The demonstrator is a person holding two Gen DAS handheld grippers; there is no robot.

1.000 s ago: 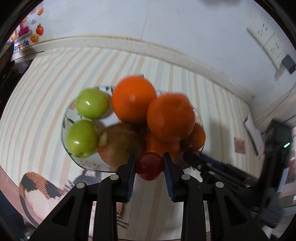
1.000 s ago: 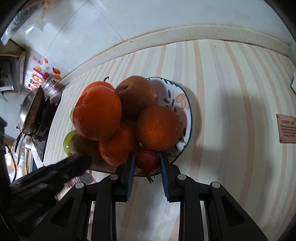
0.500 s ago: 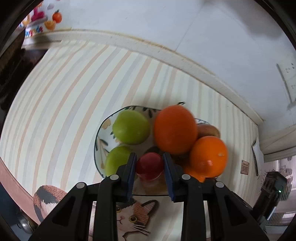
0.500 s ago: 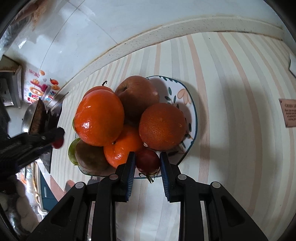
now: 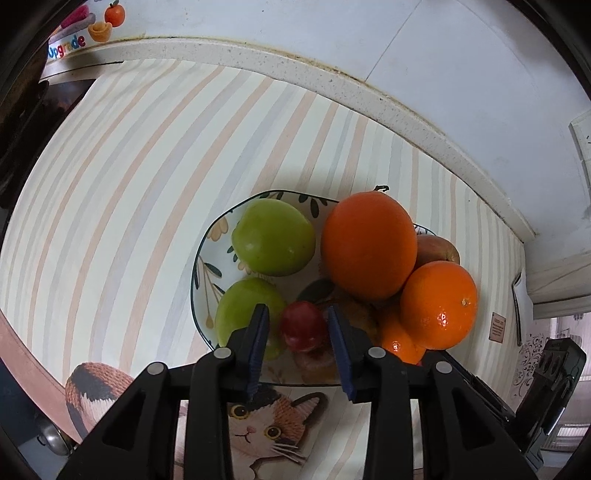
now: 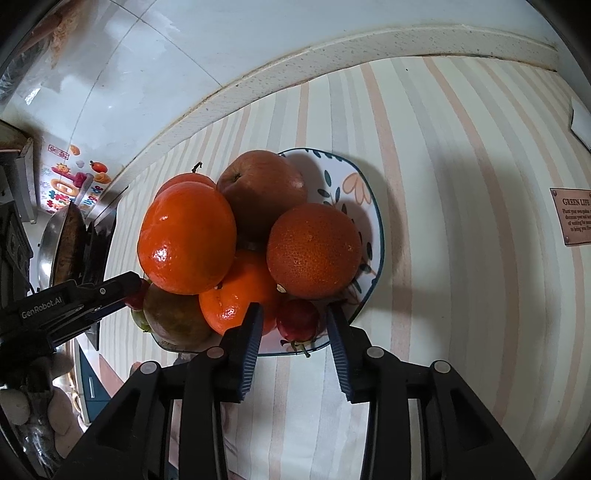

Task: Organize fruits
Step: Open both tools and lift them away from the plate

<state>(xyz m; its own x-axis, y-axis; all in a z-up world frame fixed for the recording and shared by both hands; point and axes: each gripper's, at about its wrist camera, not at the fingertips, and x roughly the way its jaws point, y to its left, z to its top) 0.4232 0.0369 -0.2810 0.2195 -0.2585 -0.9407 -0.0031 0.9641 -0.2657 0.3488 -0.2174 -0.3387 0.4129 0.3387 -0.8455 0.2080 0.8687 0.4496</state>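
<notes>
A flowered plate (image 5: 207, 236) (image 6: 364, 184) holds two green apples (image 5: 273, 236), several oranges (image 5: 369, 243) (image 6: 314, 251), a red apple (image 6: 262, 188) and a brownish fruit (image 6: 173, 317). My left gripper (image 5: 297, 326) is open around a small red fruit (image 5: 303, 325) lying in the plate beside the lower green apple (image 5: 247, 306). My right gripper (image 6: 293, 323) is open around another small red fruit (image 6: 297, 319) with a stem, resting at the plate's near rim. The left gripper also shows in the right wrist view (image 6: 129, 288).
The plate stands on a striped cloth (image 5: 129, 184) by a tiled wall (image 5: 332, 33). A cat-picture mat (image 5: 266, 424) lies at the near edge. A pan on a stove (image 6: 66, 243) is at the left. A small brown sign (image 6: 572, 218) lies at the right.
Both grippers have opened, letting go of their small red fruits, which now rest in the plate. The left gripper has moved over the plate's left side.
</notes>
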